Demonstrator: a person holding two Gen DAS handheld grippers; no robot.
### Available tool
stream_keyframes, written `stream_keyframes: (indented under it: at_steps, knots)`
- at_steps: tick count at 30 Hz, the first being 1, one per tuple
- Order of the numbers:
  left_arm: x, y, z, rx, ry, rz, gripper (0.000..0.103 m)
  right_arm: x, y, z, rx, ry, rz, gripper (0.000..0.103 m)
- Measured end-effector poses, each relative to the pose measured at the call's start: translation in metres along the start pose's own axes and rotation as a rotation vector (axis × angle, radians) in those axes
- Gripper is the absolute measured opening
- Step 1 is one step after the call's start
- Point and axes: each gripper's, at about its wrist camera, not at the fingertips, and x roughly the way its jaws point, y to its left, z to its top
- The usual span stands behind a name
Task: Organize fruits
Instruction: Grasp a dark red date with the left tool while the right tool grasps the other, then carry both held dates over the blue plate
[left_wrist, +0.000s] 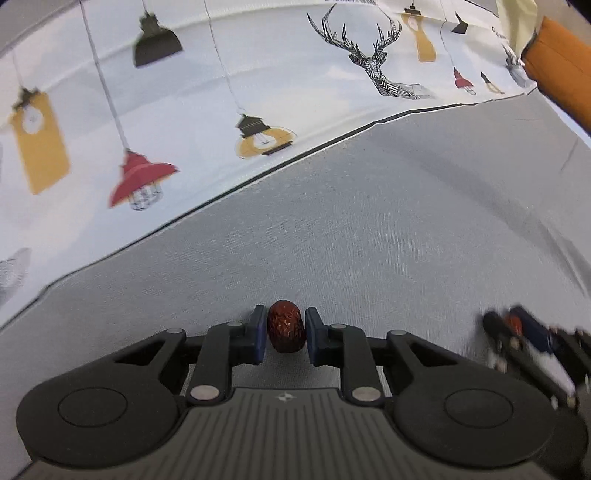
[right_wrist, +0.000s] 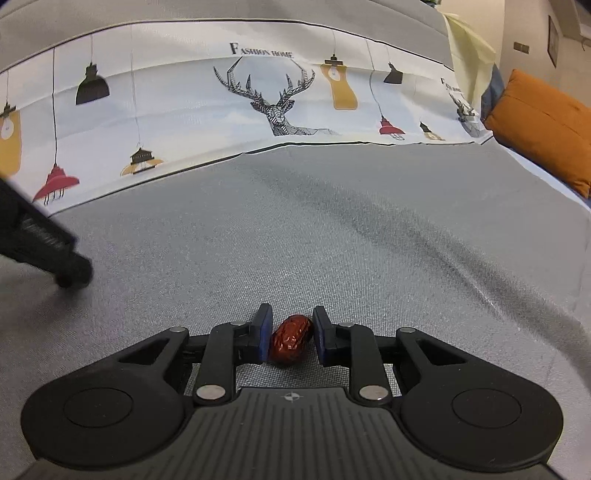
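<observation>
1. While resting on the grey cloth (left_wrist: 369, 240), one wrinkled dark-red date (left_wrist: 286, 331) sits clamped in the left gripper (left_wrist: 285, 334).
2. Right gripper (right_wrist: 290, 338) pinches a second date (right_wrist: 291, 339), glossy, tilted.

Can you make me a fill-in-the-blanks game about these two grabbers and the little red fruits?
1. The left gripper is shut on a wrinkly red ____.
2. The right gripper holds a red date just above the ____ cloth.
3. The printed cloth behind shows hanging lamps and a ____ head with antlers.
4. The cushion at the far right is ____.

Missing words: date; grey; deer; orange
</observation>
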Motion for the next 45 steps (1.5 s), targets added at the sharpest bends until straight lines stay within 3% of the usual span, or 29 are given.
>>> stream_keyframes:
  at_steps: [5, 9, 15, 20, 31, 39, 45]
  knots:
    - [-0.091, 0.011, -0.036, -0.021, -0.03, 0.025, 0.023, -0.018, -0.005, 0.002, 0.019, -0.123, -0.063, 0.024]
    - [-0.18, 0.027, -0.091, -0.043, -0.014, 0.063, 0.023, -0.065, -0.01, 0.006, 0.015, -0.102, -0.044, 0.024]
    - [-0.292, 0.05, -0.184, -0.148, 0.053, 0.105, 0.024, -0.235, -0.02, -0.012, -0.012, -0.09, 0.291, 0.024]
    - [-0.357, 0.049, -0.243, -0.211, 0.019, 0.117, 0.024, -0.345, -0.026, -0.04, -0.097, -0.096, 0.458, 0.024]
    - [-0.436, 0.04, -0.309, -0.287, -0.086, 0.149, 0.024, -0.462, -0.002, -0.068, -0.301, -0.252, 0.584, 0.024]
    - [-0.467, 0.041, -0.319, -0.317, -0.172, 0.174, 0.024, -0.482, 0.001, -0.069, -0.322, -0.267, 0.608, 0.024]
    - [-0.471, 0.038, -0.319, -0.31, -0.187, 0.172, 0.024, -0.485, 0.001, -0.069, -0.324, -0.277, 0.606, 0.024]
